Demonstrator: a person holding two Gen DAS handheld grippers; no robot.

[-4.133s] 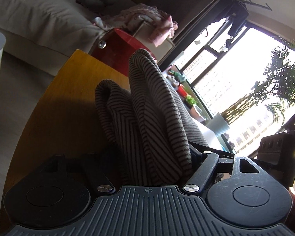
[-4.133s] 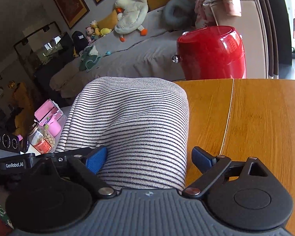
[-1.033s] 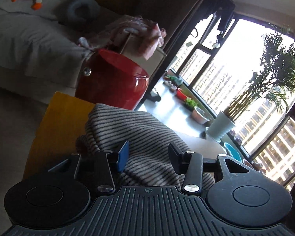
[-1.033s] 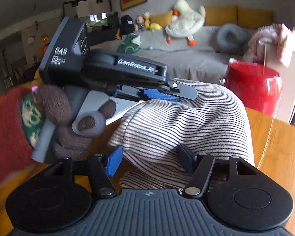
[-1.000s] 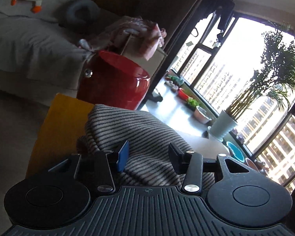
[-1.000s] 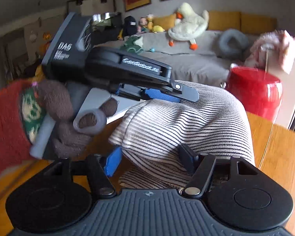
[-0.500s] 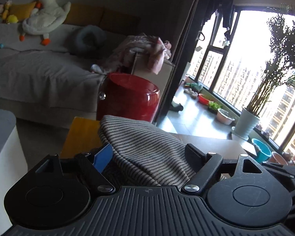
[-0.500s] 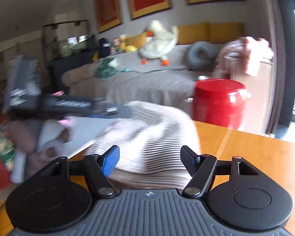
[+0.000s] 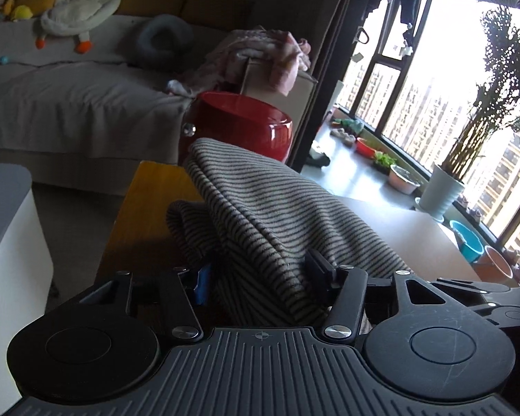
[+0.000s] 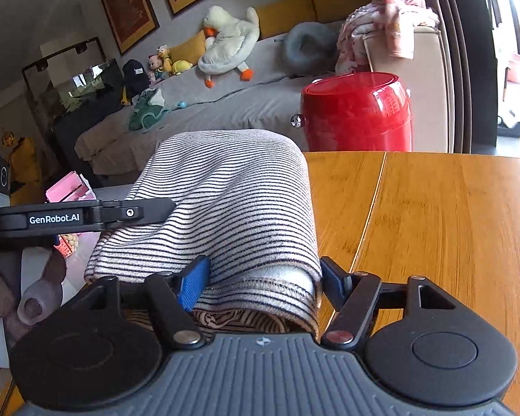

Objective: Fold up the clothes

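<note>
Striped knitwear (image 10: 239,194) lay bundled on the wooden table (image 10: 450,222), and both tools had it directly ahead of them, between their fingers. From the right gripper (image 10: 263,279) the garment ran straight away along the line of the fingers, a rounded roll whose long axis pointed toward the red stool (image 10: 357,111) beyond the table's far edge. Its near hem sat between the blue pads, which stood fairly wide and seemed to touch the cloth on both sides; whether they truly squeezed it I could not tell, so I judged this a loose, bracketing hold at best.

The left gripper (image 9: 260,274) met the same striped knitwear (image 9: 277,208) from the roll's other flank (its arm crossed the left of the right wrist view). Its jaws were closing, with a ridge of fabric standing up between them and the pads not clearly pressing yet. Both hands were about equally near, each at its own side of the bundle, so the next fold would probably turn on lifting the near hem away along that long axis.

One marking could be read: "GenRobot.AI" (image 10: 53,219) in white on the left tool's arm.
</note>
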